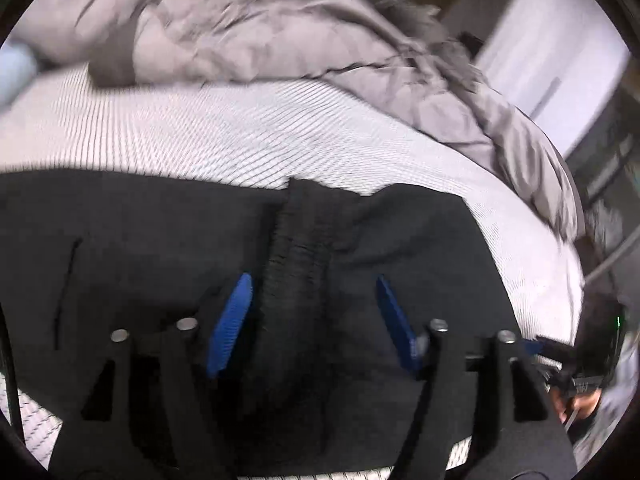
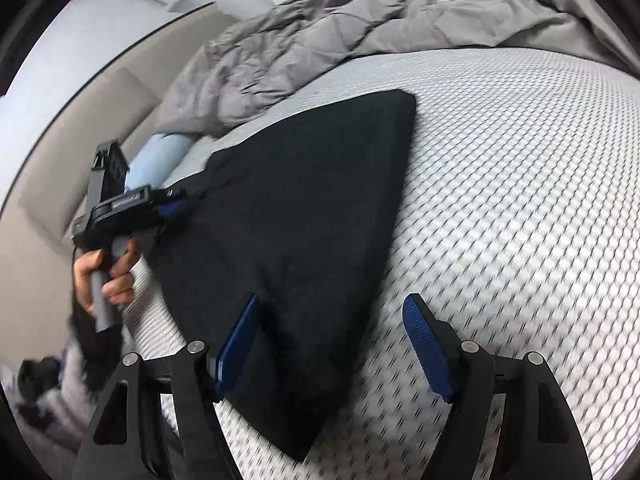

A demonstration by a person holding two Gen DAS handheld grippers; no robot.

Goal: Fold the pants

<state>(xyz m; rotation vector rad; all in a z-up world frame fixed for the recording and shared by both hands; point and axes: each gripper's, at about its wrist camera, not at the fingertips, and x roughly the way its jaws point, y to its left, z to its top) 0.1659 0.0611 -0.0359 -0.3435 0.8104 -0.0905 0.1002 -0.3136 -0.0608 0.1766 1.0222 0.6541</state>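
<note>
As folded: black fabric pants (image 2: 304, 216) lie as a flat compact wedge on the white mesh-textured bed (image 2: 520, 200), toward 11 o'clock.
Left: final tidy.
Left tool (image 1: 314, 308): wide, gripping nothing.
Right tool (image 2: 332, 344): wide, empty.

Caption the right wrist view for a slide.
Open right claw above folded black pants on a mattress, left claw alongside.

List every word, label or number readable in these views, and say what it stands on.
One light printed line on the black body of the left tongs, seen in the right wrist view: too small and blurred to read for certain.
No readable text on the black pants, the mattress or the grey duvet.
</note>
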